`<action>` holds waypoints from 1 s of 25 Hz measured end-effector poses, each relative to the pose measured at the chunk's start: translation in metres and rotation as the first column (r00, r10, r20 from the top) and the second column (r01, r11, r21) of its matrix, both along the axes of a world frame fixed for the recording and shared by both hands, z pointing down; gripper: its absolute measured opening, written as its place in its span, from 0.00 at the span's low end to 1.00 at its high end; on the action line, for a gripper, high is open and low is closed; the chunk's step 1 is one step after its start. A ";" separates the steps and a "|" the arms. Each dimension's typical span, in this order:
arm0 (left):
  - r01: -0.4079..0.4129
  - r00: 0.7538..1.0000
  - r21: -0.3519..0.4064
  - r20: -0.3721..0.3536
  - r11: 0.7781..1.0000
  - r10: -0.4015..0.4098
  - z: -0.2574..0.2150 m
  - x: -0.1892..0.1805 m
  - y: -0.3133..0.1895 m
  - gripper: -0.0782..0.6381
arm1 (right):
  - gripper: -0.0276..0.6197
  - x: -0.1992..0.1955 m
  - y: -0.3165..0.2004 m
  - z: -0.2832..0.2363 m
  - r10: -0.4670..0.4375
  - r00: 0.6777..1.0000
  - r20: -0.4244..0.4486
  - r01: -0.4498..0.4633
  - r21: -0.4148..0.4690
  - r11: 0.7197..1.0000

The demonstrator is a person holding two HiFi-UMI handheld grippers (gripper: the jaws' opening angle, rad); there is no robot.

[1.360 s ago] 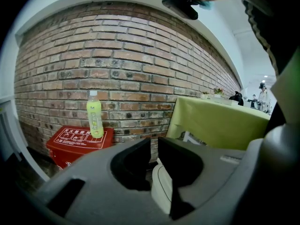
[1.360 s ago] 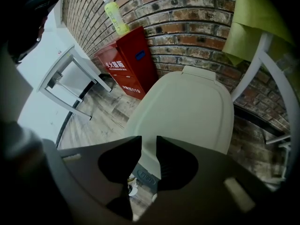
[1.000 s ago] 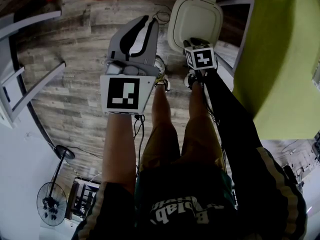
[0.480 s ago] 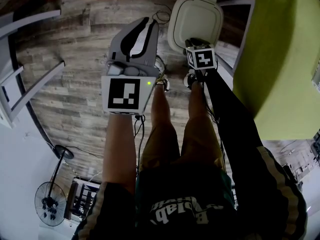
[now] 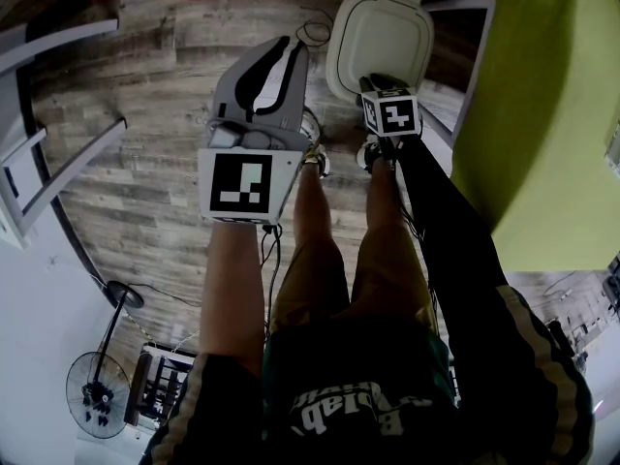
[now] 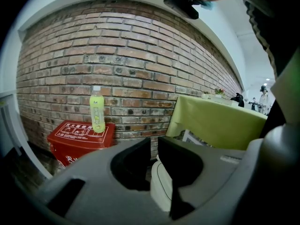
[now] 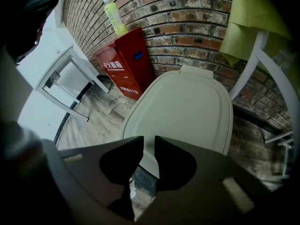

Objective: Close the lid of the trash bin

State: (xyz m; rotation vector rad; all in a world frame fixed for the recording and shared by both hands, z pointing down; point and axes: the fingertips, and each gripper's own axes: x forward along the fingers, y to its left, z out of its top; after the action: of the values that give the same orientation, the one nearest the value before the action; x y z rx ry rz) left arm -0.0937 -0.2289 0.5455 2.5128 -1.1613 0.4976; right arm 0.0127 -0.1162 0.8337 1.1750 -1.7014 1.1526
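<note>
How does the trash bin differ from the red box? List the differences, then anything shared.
The trash bin is cream and rounded; the red box is red and square-edged. A bottle stands on the red box; nothing sits on the trash bin. Both stand on the floor by the brick wall.

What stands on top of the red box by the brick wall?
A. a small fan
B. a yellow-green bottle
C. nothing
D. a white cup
B: in the left gripper view a yellow-green bottle stands upright on the red box in front of the brick wall.
</note>
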 end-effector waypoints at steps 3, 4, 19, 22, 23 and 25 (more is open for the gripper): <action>0.002 1.000 0.001 0.001 1.000 -0.002 -0.001 -0.002 0.001 0.19 | 0.18 0.000 0.000 0.000 0.001 1.000 -0.001 -0.001 0.007 1.000; 0.003 1.000 0.002 0.002 1.000 -0.003 -0.002 -0.003 0.001 0.19 | 0.19 -0.001 0.000 -0.001 -0.004 1.000 -0.002 0.004 0.009 1.000; -0.007 1.000 0.000 0.025 1.000 0.007 -0.007 0.003 0.005 0.18 | 0.22 0.002 -0.024 -0.040 0.025 0.996 0.088 -0.038 0.141 0.989; -0.010 1.000 -0.005 0.030 1.000 0.010 -0.011 0.008 0.007 0.17 | 0.21 0.003 -0.030 -0.058 0.021 0.996 0.092 -0.039 0.193 0.980; -0.011 0.999 -0.008 0.033 1.000 0.011 -0.012 0.010 0.008 0.17 | 0.21 0.003 -0.031 -0.064 0.018 0.996 0.093 -0.037 0.209 0.977; -0.010 0.999 -0.008 0.041 1.000 0.010 -0.016 0.012 0.009 0.17 | 0.21 0.003 -0.035 -0.077 0.011 0.996 0.093 -0.033 0.242 0.970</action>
State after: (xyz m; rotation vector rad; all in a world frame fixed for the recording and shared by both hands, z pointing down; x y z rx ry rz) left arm -0.0818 -0.2196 0.5298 2.5139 -1.1600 0.5576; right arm 0.0162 -0.1513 0.7567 1.3083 -1.9467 1.0460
